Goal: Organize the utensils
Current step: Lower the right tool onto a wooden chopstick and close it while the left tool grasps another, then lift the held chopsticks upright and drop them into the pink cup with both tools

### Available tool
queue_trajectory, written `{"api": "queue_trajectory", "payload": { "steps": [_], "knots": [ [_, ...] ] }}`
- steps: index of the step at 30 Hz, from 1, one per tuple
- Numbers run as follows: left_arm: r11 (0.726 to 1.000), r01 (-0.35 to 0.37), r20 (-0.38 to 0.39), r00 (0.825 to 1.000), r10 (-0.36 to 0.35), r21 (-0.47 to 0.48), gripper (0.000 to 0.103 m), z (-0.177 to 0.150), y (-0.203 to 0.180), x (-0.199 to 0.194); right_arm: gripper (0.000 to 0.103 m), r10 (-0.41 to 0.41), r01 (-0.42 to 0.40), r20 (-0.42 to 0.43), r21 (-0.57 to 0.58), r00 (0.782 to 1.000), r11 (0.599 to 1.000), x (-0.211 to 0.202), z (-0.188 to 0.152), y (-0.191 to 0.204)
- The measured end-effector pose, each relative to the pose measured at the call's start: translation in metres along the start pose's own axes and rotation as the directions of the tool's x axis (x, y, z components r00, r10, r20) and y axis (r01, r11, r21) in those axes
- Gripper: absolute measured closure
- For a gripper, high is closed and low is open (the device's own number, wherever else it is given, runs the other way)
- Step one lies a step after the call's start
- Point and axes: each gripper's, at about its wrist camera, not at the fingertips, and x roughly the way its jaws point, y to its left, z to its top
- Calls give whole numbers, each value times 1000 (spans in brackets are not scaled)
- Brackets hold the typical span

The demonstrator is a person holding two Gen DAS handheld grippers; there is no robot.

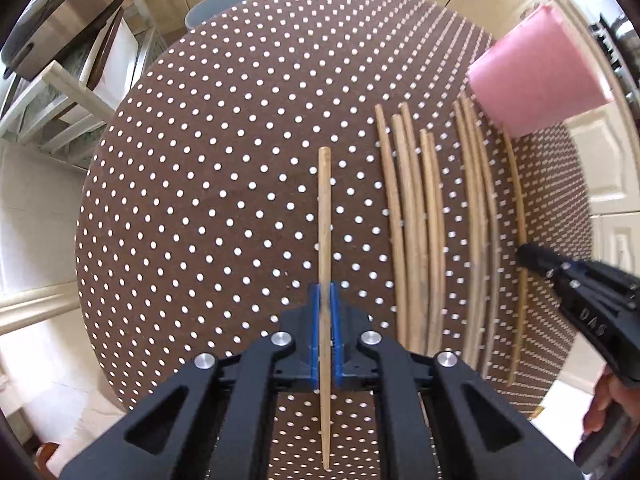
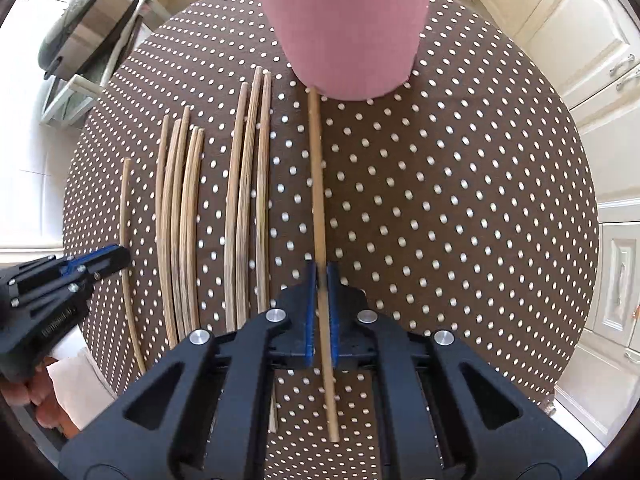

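While each gripper, left and right, clamps one chopstick lengthwise between jaws, pink cup sits ahead of right.

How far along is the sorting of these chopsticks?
Early, it seems. Done: nothing visibly stowed; I cannot see into the pink cup. In hand: the left gripper and right gripper each pinch one chopstick. Left: eight loose chopsticks lying on the dotted tablecloth.

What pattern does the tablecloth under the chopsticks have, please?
Brown with small white polka dots; the tablecloth shows best in the right wrist view.
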Motion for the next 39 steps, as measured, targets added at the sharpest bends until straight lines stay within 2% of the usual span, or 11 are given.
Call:
{"api": "queue_trajectory", "payload": {
  "steps": [8, 13, 15, 20, 21, 22, 23, 27, 30, 33, 39],
  "knots": [
    [993, 106, 143, 983, -114, 59, 98, -5, -14, -52, 98, 151, -156, 146, 26, 978, 987, -45, -26, -22],
    [981, 163, 250, 951, -185, 106, 98, -3, -36, -100, 98, 213, -223, 266, 7, 940, 975, -101, -34, -40],
    [975, 184, 298, 930, -214, 128, 98, 0, -45, -120, 98, 240, -251, 324, -9, 915, 968, -123, -34, -43],
    [952, 227, 438, 849, -296, 204, 98, 14, -79, -164, 98, 252, -271, 480, -31, 840, 962, -177, -22, -29],
    [946, 234, 480, 818, -317, 226, 98, 20, -86, -177, 98, 246, -269, 515, -32, 821, 963, -188, -18, -30],
    [942, 235, 502, 801, -327, 238, 98, 25, -96, -181, 98, 240, -264, 548, -35, 802, 964, -196, -14, -32],
    [936, 238, 537, 770, -345, 260, 98, 31, -105, -192, 98, 229, -254, 587, -41, 777, 966, -205, -6, -35],
    [929, 210, 640, 677, -363, 305, 98, 50, -130, -216, 98, 186, -220, 694, -40, 696, 975, -225, 13, -43],
    [924, 215, 678, 630, -378, 315, 98, 70, -141, -220, 98, 161, -213, 741, -24, 652, 977, -224, 28, -50],
    [927, 200, 708, 601, -372, 317, 98, 90, -147, -214, 98, 144, -205, 762, -15, 632, 979, -218, 43, -54],
    [932, 178, 729, 583, -358, 315, 98, 114, -149, -189, 97, 119, -198, 791, 4, 600, 980, -202, 67, -60]
  ]
}}
